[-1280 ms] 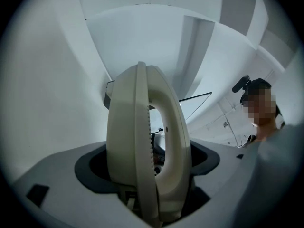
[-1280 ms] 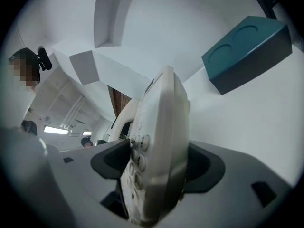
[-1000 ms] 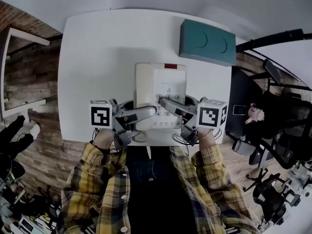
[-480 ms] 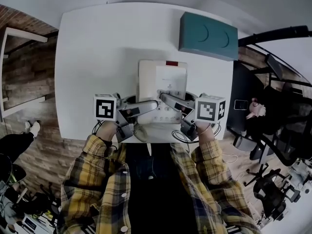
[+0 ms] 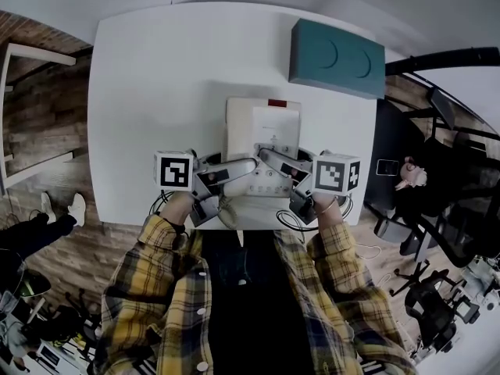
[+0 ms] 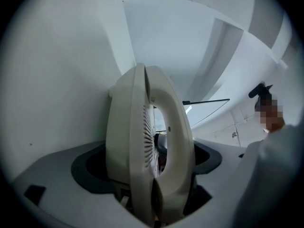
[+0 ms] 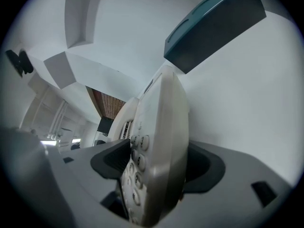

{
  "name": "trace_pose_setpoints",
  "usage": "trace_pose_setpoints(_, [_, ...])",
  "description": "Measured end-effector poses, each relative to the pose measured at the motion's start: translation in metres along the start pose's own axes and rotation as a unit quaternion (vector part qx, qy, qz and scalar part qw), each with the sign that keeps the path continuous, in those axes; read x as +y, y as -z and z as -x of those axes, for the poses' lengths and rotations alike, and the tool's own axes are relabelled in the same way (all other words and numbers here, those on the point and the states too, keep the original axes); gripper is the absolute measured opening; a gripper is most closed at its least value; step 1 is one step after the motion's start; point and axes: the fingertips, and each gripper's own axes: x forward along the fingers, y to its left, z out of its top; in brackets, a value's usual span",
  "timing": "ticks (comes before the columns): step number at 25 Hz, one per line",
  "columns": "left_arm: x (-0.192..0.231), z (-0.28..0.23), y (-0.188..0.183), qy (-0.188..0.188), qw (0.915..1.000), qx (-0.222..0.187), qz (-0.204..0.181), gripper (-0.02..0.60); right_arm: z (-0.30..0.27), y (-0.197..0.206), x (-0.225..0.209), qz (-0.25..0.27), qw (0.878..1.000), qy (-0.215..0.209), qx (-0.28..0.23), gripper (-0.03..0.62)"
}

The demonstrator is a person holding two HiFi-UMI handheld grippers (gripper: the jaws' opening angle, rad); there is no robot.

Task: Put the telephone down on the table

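A cream desk telephone (image 5: 262, 131) lies flat on the white table (image 5: 156, 84), its near end at the table's front edge. My left gripper (image 5: 234, 174) reaches in from the left. Its jaws are opening, and the phone's handset side (image 6: 142, 141) stands between them with dark gaps on both sides. My right gripper (image 5: 269, 166) comes from the right and is shut on the keypad side (image 7: 156, 141), whose buttons face its left jaw. A coiled cord (image 5: 293, 221) hangs below the table edge.
A teal box (image 5: 336, 58) stands at the table's far right, also in the right gripper view as the teal box (image 7: 213, 25). Office chairs (image 5: 437, 233) stand right of the table. To its left are a brick wall and a wooden floor (image 5: 47, 131).
My left gripper's marker cube has shifted right, closer to the phone. The phone stays between both grippers at the near edge. Someone's feet at the far left have moved.
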Motion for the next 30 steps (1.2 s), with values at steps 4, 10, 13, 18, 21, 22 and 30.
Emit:
trace_pose_setpoints(4, [0.0028,-0.0001,-0.001,-0.013,0.9998,0.009,-0.01,0.423,-0.0007,-0.0005,-0.0017,-0.008,1.0,-0.003,0.003,0.308])
trace_pose_setpoints(10, [-0.0007,0.0007,-0.0018,-0.026,0.9994,0.018,-0.012,0.423,-0.0012,-0.0016,-0.001,-0.011,1.0,-0.002,0.004,0.308])
trace_pose_setpoints(13, [0.0015,0.003,-0.0005,-0.044,0.9985,0.028,-0.015,0.423,-0.0013,-0.0011,-0.0014,-0.014,1.0,0.0,0.009,0.307])
trace_pose_setpoints(18, [0.0056,0.0062,-0.0009,-0.07,0.9967,0.039,-0.017,0.423,-0.0015,-0.0021,-0.0018,-0.011,1.0,0.006,0.01,0.307])
trace_pose_setpoints(21, [0.0066,0.0072,-0.0006,-0.075,0.9963,0.038,-0.017,0.423,-0.0018,-0.0018,-0.0018,-0.01,1.0,0.008,0.01,0.307])
trace_pose_setpoints(22, [0.007,0.0072,-0.0004,-0.076,0.9963,0.037,-0.017,0.423,-0.0018,-0.0017,-0.002,-0.01,1.0,0.009,0.011,0.307])
trace_pose_setpoints(30, [0.0071,0.0092,-0.0005,-0.1,0.9946,0.024,-0.011,0.423,-0.0011,-0.0041,-0.0008,0.003,1.0,0.02,0.022,0.308])
